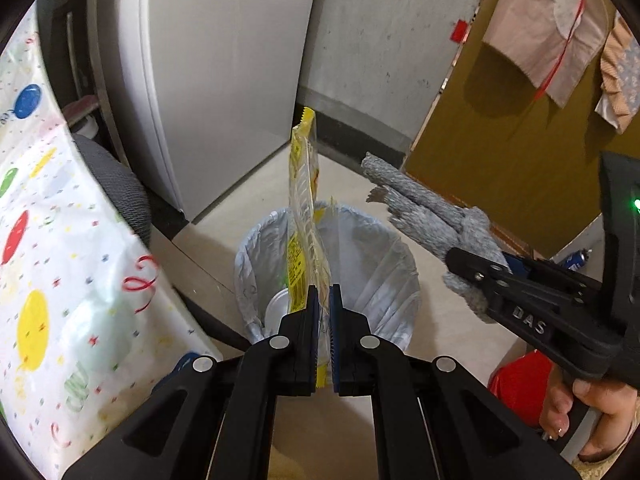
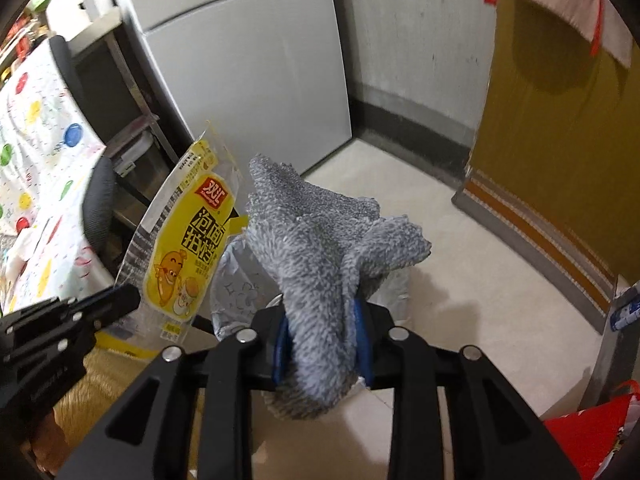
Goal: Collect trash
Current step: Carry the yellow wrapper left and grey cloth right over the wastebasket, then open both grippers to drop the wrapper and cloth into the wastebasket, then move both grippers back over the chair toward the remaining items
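Observation:
My left gripper [image 1: 324, 292] is shut on the lower end of a yellow snack wrapper [image 1: 304, 200], which stands upright over a small bin lined with a pale plastic bag [image 1: 384, 236]. A white round thing lies inside the bin. My right gripper [image 1: 472, 276] comes in from the right, just beside the bin's rim, shut on a grey fluffy cloth [image 1: 420, 208]. In the right wrist view the cloth [image 2: 320, 240] bulges between the blue pads of the right gripper [image 2: 324, 320]. It hides most of the bin [image 2: 232, 292]. The wrapper [image 2: 184, 248] and the left gripper [image 2: 128, 298] are at the left.
A white fridge [image 1: 224, 80] stands behind the bin. A table with a balloon-print cloth [image 1: 48, 240] and a dark chair [image 1: 116, 192] are at the left. A brown door [image 1: 500, 140] is at the right. A red bag [image 1: 520, 380] lies near a person's hand [image 1: 580, 400].

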Demonstrator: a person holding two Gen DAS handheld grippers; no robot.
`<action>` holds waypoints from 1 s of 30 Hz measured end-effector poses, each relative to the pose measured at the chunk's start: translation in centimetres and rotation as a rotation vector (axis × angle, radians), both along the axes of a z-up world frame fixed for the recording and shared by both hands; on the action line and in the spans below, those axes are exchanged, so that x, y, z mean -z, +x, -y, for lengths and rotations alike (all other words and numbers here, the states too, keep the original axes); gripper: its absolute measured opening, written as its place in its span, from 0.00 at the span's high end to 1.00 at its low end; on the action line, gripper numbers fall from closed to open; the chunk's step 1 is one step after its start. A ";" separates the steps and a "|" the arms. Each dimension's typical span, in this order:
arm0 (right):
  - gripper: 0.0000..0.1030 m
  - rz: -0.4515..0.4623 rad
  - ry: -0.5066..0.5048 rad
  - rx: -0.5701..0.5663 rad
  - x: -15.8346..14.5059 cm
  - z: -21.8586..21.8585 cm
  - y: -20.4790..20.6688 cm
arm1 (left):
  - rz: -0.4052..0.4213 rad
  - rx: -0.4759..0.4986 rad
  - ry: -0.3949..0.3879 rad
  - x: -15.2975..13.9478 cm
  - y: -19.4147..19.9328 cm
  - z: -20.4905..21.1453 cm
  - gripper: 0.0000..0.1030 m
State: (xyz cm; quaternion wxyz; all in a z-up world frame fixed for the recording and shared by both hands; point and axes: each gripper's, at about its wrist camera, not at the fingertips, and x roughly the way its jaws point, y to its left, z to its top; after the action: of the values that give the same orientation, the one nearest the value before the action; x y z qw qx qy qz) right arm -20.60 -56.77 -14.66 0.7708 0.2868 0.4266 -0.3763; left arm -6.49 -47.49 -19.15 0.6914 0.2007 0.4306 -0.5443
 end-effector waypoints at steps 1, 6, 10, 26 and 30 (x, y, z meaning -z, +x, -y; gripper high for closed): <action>0.71 0.006 0.016 0.003 0.4 0.4 0.2 | -0.003 0.005 0.014 0.4 0.2 0.4 0.95; 0.62 -0.009 0.054 0.025 1.8 2.0 1.2 | -0.047 -0.007 0.033 0.9 1.7 1.4 0.76; 0.48 0.015 0.093 0.029 2.3 2.4 1.3 | -0.086 -0.038 -0.007 0.6 2.7 1.0 0.58; 0.48 0.137 -0.150 -0.113 -9.5 -6.2 1.0 | 0.079 -0.225 -0.064 -4.2 5.8 -10.3 0.41; 0.48 0.182 -0.226 -0.187 -12.6 -10.1 2.4 | 0.159 -0.304 -0.023 -5.4 6.4 -14.4 0.23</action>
State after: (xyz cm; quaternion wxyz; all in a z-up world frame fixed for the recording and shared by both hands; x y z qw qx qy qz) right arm -18.21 -46.72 -2.06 0.8654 0.1901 0.3347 -0.3208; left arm -0.12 -33.06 -13.73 0.7999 0.1678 0.3936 -0.4207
